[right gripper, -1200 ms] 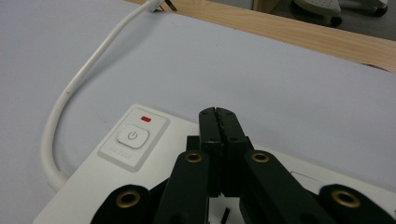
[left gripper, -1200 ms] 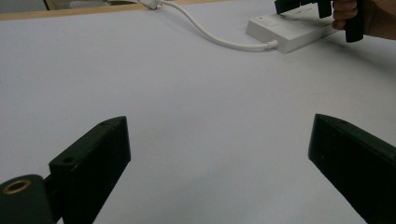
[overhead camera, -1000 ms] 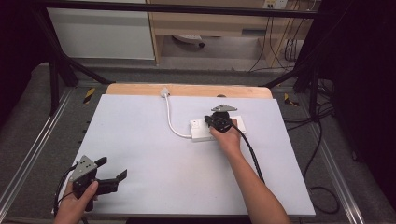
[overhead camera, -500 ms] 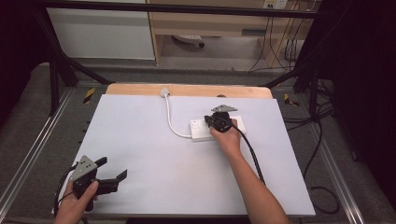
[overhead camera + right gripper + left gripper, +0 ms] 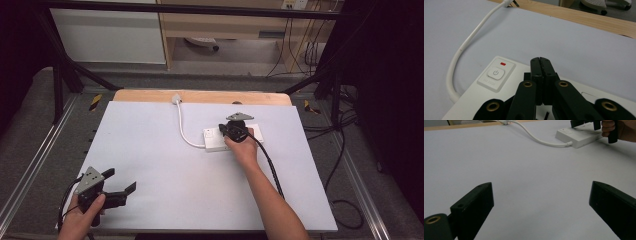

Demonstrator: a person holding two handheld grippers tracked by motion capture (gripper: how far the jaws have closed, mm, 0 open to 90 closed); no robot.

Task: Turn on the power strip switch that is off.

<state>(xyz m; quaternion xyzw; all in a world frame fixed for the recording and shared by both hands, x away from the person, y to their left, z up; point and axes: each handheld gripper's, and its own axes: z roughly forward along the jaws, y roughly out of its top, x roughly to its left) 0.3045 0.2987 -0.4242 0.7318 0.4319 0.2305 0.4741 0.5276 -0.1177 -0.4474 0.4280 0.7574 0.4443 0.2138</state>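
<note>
A white power strip (image 5: 214, 139) lies on the pale table (image 5: 175, 175), right of the middle. Its white cable (image 5: 182, 127) curves back to a plug (image 5: 175, 98) at the far edge. My right gripper (image 5: 226, 131) is over the strip, jaws shut with nothing between them. In the right gripper view its tips (image 5: 540, 60) hang above the strip's top face (image 5: 506, 82), just right of the power button (image 5: 495, 73) and a red light (image 5: 503, 64). My left gripper (image 5: 120, 180) rests open near the front left corner, over bare table (image 5: 541, 195).
A wooden strip (image 5: 200, 96) runs along the table's far edge. Metal rails (image 5: 35, 165) flank the table on both sides. Black cables (image 5: 345, 150) trail on the floor at the right. The right gripper's own cable (image 5: 270, 165) runs along the forearm.
</note>
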